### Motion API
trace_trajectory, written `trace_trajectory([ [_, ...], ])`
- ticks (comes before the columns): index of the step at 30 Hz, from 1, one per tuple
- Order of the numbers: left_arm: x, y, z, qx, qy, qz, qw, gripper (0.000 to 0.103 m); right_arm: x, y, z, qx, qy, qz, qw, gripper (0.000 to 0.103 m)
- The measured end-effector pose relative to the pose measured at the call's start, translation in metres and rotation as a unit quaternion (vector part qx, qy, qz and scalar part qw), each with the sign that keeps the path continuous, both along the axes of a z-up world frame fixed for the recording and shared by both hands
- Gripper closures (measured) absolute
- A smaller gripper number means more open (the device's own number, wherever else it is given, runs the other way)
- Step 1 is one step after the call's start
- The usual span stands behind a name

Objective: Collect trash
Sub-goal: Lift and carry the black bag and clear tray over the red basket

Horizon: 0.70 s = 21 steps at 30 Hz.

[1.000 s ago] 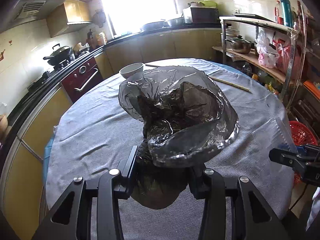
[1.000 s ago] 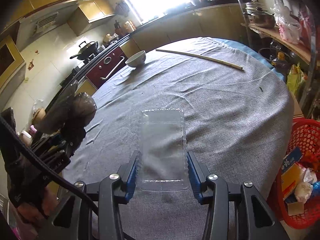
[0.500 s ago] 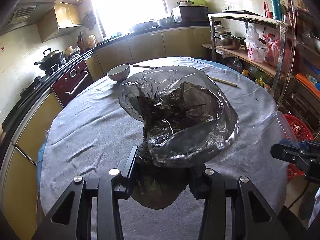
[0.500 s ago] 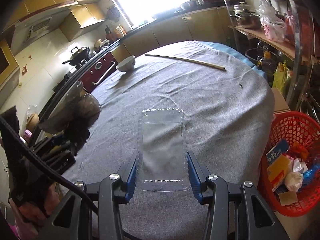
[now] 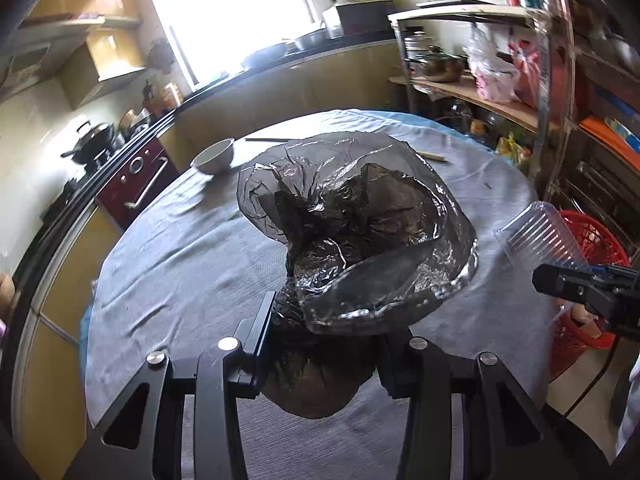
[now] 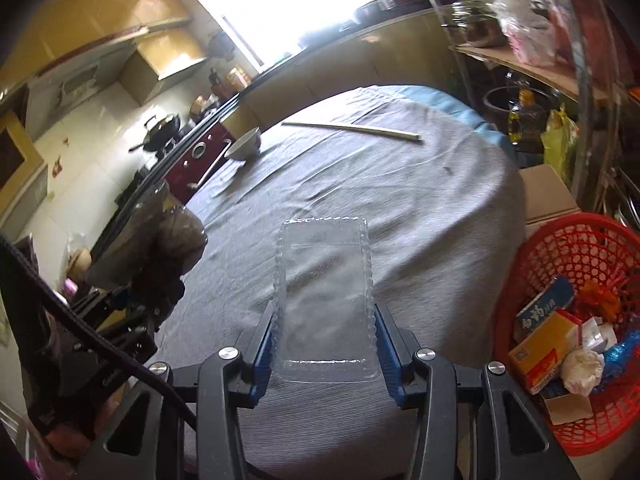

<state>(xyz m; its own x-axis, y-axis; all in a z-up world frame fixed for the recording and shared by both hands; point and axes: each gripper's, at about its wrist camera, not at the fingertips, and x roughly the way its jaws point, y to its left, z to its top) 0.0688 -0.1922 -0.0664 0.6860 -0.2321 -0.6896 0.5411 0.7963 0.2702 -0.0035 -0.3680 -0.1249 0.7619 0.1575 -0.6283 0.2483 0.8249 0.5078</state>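
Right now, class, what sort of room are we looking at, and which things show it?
Most likely a home kitchen: a wok on the stove, an oven door under the counter, and a pot on the shelf rack.

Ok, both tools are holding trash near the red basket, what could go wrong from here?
The clear plastic clamshell tray is held only by its thin edges in the right tool; it may flex and slip out. The crumpled dark plastic bag bulges beyond the left tool and could miss the already part-filled red mesh basket.
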Motion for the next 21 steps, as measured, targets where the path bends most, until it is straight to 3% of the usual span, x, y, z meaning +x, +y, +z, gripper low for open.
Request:
trace_trajectory([
  [21,-0.049,-0.097,-0.001,0.038,-0.005,-0.111,0.9931,0.058,-0.059,-0.088,-0.008,0.037,-0.023,-0.098,0.994,0.055],
])
